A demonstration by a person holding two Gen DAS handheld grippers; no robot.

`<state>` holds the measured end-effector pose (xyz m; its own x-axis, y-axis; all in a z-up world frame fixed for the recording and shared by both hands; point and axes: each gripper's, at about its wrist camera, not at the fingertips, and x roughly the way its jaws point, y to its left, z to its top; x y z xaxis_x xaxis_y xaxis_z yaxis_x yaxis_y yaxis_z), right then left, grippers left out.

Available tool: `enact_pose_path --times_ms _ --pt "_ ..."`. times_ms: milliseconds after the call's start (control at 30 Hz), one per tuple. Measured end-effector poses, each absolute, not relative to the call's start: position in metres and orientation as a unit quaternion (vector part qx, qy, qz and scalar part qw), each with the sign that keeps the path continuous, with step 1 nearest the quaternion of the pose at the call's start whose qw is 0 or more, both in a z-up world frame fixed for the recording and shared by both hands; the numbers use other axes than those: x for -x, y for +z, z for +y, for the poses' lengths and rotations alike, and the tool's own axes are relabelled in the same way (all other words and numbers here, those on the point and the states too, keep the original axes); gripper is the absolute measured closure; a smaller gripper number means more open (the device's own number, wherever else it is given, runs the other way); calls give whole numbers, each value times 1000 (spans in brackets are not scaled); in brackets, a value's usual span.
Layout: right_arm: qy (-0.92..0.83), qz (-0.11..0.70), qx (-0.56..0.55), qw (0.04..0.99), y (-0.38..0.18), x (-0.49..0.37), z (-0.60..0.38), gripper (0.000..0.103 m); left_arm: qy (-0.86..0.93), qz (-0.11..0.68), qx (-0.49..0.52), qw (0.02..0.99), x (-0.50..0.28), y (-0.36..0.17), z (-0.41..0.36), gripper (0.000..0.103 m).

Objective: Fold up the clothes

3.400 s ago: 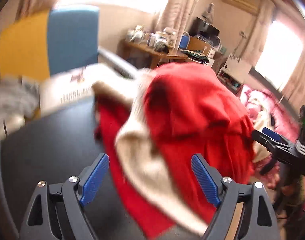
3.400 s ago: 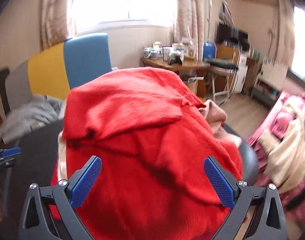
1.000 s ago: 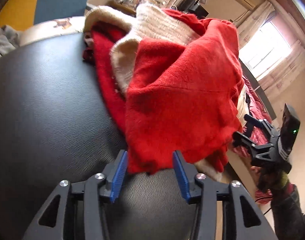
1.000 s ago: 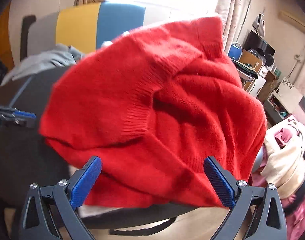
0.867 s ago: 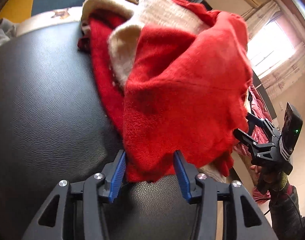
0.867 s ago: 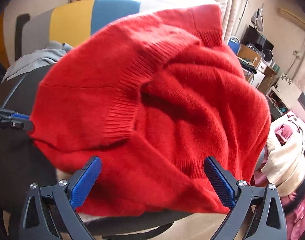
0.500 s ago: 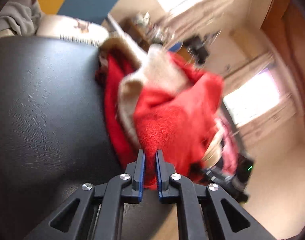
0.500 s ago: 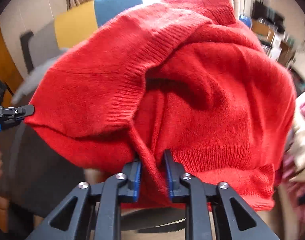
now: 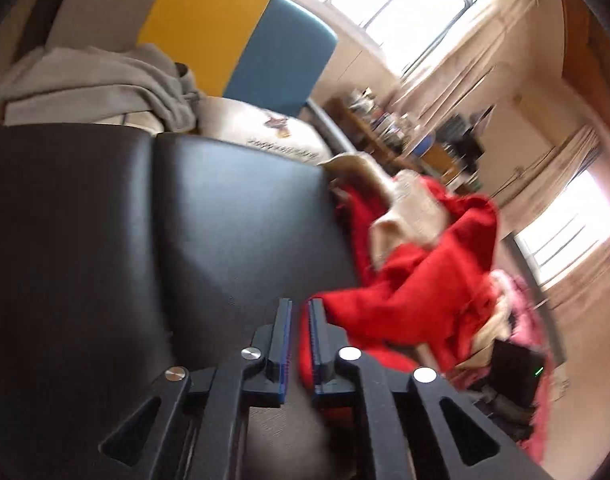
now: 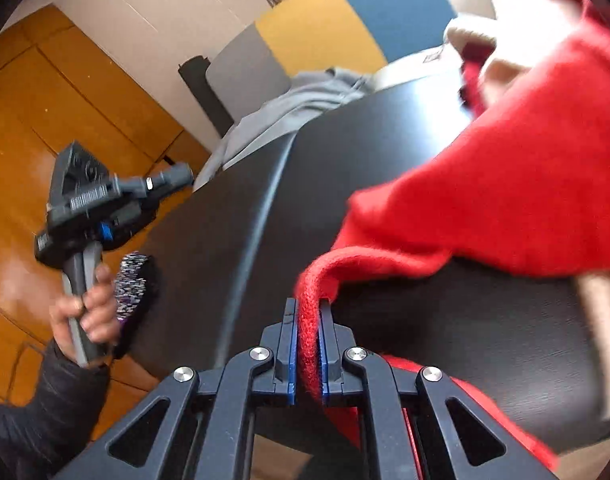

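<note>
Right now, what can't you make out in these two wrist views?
- Left wrist: red sweater and shelf clutter are motion-blurred. The left gripper is opening, red cloth between; contact unclear.
- Right wrist: sweater runs off the right edge. The right gripper hides the pinched hem's end.
- Black seat: near edge hidden by gripper frames.

Black padded surface [image 9: 233, 232] — red sweater [image 9: 425, 288] draped across it

Layout on the padded table

We had the sweater [image 10: 525, 184] heaped on the right part of the table [image 9: 185, 240], one edge trailing toward us into the right gripper [image 10: 308, 344]. Behind the table sat a chair [image 9: 241, 36], with a hoodie [image 9: 105, 80] draped at the far left edge. Left gripper [image 9: 300, 336] was beside the sweater's near edge.
</note>
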<state>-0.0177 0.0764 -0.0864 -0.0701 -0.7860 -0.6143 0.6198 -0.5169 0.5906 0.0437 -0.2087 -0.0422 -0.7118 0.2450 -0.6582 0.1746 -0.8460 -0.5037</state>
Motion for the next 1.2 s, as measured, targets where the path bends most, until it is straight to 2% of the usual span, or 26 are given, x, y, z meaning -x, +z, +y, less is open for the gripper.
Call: enact_pose_path --times_ms 67,133,167,200,333,400,467,667,767,833,867,900,967,1000,1167,1200 --pt "-716 -101 -496 480 -93 23 73 86 885 -237 401 11 -51 -48 -200 82" --pt "-716 -117 -507 465 -101 33 84 62 886 -198 418 24 -46 -53 -180 78" --pt "-724 -121 -507 452 -103 32 98 38 889 -175 422 35 -42 -53 -167 75" --pt "-733 -125 -504 440 -104 31 111 27 891 -152 425 50 -37 -52 -152 72" --pt "-783 -140 -472 379 -91 26 167 24 895 -81 425 103 -15 -48 -108 63" --pt "-819 -131 -445 337 -81 32 194 10 896 -46 424 121 -5 -48 -93 59" --pt "-849 -121 -423 293 -73 42 213 0 893 -12 429 135 8 -52 -81 59" --pt "-886 -106 -389 230 -70 87 232 0 879 68 447 150 41 -71 -67 59" --pt "-886 -110 -381 240 -73 113 228 6 873 96 450 163 58 -79 -59 59" --pt "-881 -118 -386 246 -77 129 225 13 865 105 458 175 69 -86 -52 59" --pt "-874 -126 -393 254 -81 135 223 27 860 112 462 186 72 -90 -48 59" --pt "-864 -137 -405 267 -86 139 221 50 854 122 466 195 75 -95 -43 58" --pt "-844 -155 -426 286 -98 146 217 76 844 152 471 206 78 -108 -31 58" --pt "-838 -155 -437 288 -105 147 215 82 842 157 474 204 80 -113 -28 58" --pt "-817 -166 -464 301 -123 150 219 82 850 97 485 181 92 -126 -33 59" --pt "-812 -172 -468 303 -124 151 220 82 852 72 488 174 93 -126 -38 67"
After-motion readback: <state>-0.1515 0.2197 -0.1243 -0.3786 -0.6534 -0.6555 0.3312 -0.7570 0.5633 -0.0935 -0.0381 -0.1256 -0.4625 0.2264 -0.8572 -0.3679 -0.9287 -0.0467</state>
